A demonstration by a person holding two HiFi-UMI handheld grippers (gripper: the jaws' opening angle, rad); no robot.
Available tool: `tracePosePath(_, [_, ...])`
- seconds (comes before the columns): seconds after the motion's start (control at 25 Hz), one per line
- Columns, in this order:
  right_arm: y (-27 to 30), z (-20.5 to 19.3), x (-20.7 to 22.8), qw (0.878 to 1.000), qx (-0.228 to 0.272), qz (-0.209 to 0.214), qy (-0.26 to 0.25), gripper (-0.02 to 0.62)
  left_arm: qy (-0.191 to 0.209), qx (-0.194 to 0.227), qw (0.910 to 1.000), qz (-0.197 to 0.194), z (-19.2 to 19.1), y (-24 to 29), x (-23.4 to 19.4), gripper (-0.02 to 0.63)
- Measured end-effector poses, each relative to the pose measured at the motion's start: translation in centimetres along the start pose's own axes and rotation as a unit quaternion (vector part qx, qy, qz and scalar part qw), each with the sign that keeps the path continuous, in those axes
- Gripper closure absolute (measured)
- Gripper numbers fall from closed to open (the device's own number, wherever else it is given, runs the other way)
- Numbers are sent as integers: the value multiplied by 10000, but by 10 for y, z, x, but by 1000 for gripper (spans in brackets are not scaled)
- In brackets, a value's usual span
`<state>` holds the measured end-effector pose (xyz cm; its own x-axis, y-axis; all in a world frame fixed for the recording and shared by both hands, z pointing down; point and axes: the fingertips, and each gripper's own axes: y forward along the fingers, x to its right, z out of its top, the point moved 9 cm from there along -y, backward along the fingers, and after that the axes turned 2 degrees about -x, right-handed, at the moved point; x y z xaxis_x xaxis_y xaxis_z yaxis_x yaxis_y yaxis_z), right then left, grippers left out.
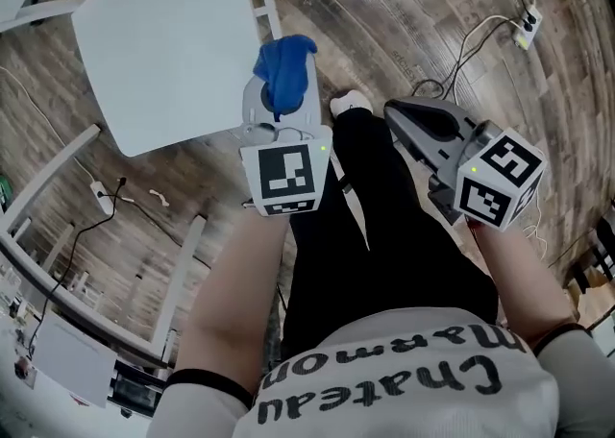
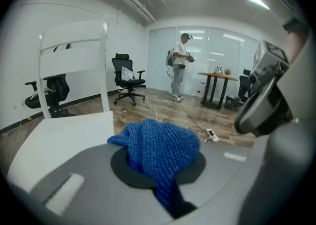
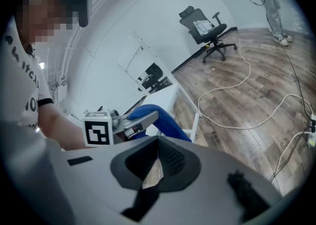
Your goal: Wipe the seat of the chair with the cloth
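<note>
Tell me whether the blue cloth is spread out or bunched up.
Bunched up: the blue cloth is a crumpled lump pinched in the left gripper, whose jaws are shut on it.

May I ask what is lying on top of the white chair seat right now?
The visible seat is bare white. The blue cloth is clamped in the jaws of the left gripper at the seat's edge; whether it touches is unclear. The gripper covers that corner.

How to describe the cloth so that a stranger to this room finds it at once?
Find the white chair seat over the wooden floor. Beside it, the left gripper is shut on the cloth. It is the only bright blue, knitted thing here.
</note>
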<state>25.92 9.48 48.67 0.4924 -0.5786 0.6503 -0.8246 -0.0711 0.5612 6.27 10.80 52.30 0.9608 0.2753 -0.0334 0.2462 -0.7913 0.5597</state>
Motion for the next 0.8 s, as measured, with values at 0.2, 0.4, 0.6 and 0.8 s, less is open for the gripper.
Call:
tracePosePath(0.2, [-21,49,-22,9978,542,-49,-368,581,-627,963,9933,-154,90,-51,24,572])
tracePosePath(0.4, [-58,136,-64,9875,1192,83,-1025,581,-793,1790,9801,-318,193,-117,25,568])
tracePosePath(0.6, [-90,226,-135,9694,1748,354,-1688,581,-447,2204,9741,-226,277,-190,6,566])
tracePosePath(0.8, [-123,296,-215,9352,2297,876,-2548,581,-40,2704,9621,345,329,-269,-11,566])
